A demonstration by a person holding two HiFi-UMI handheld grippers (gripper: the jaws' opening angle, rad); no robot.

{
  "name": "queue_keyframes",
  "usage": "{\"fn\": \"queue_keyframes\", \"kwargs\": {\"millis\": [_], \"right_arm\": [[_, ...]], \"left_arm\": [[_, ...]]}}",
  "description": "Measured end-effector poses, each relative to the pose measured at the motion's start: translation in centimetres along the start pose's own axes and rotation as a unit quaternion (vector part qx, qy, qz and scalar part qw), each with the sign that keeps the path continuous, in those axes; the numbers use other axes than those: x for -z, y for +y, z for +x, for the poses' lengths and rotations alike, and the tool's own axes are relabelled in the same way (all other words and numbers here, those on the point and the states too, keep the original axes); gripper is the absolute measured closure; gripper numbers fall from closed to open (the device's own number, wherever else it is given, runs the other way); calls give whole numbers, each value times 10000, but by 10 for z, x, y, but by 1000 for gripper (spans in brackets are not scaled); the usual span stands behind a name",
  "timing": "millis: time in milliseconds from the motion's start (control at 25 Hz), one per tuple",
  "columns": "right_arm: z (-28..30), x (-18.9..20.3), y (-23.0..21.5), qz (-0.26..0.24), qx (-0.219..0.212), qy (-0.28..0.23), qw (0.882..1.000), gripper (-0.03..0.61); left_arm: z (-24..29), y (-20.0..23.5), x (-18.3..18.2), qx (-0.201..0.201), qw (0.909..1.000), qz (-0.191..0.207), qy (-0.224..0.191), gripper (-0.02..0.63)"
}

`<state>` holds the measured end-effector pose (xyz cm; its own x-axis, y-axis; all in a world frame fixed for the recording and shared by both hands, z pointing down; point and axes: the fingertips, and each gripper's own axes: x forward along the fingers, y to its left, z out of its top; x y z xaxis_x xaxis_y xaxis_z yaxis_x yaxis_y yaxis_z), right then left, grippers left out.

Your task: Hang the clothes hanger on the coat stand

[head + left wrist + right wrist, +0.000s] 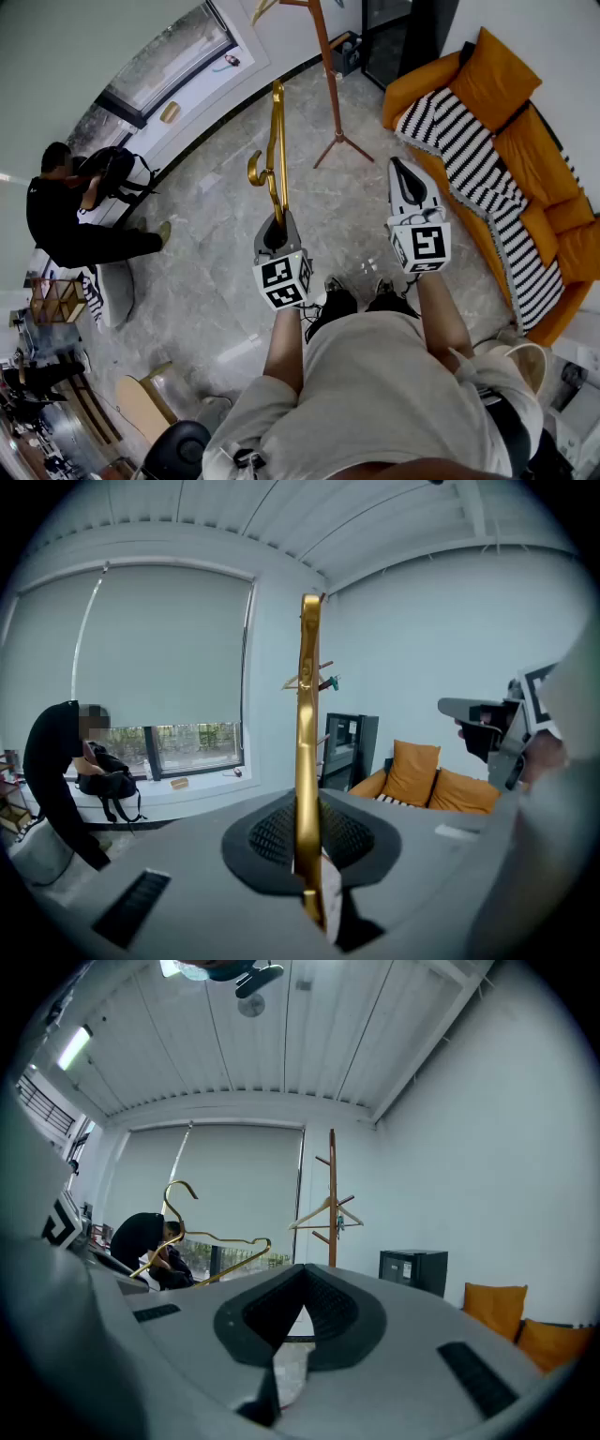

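Observation:
A gold metal clothes hanger [274, 150] points away from me over the floor, hook curling left, with my left gripper [277, 225] shut on its near end. In the left gripper view the hanger [307, 724] stands edge-on between the dark pads. The wooden coat stand [328, 75] rises ahead, its feet on the marble floor; a wooden hanger [323, 1215] hangs on the stand [332, 1194]. My right gripper [401, 173] hovers to the right of the gold hanger, jaws together and holding nothing. The right gripper view also shows the gold hanger [202, 1241] at the left.
An orange sofa [525, 131] with a striped throw [469, 159] lines the right wall. A person in black [70, 220] bends near the window at the left. A black cabinet [345, 52] stands behind the coat stand.

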<state>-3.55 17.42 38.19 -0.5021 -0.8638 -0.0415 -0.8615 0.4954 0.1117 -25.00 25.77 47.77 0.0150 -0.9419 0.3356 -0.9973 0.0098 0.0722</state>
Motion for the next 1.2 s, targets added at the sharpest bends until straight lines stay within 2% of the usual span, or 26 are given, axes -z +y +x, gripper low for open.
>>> {"fn": "queue_keyframes", "kwargs": {"millis": [400, 960, 1200], "right_arm": [[7, 3, 22, 115, -105, 10, 9999, 574], [21, 13, 48, 33, 302, 253, 9992, 574], [16, 33, 30, -2, 392, 509, 9979, 574]], "left_arm": [[5, 12, 6, 165, 9998, 25, 119, 575], [26, 47, 3, 555, 9983, 111, 137, 575], [45, 37, 11, 641, 9977, -23, 230, 575]]}}
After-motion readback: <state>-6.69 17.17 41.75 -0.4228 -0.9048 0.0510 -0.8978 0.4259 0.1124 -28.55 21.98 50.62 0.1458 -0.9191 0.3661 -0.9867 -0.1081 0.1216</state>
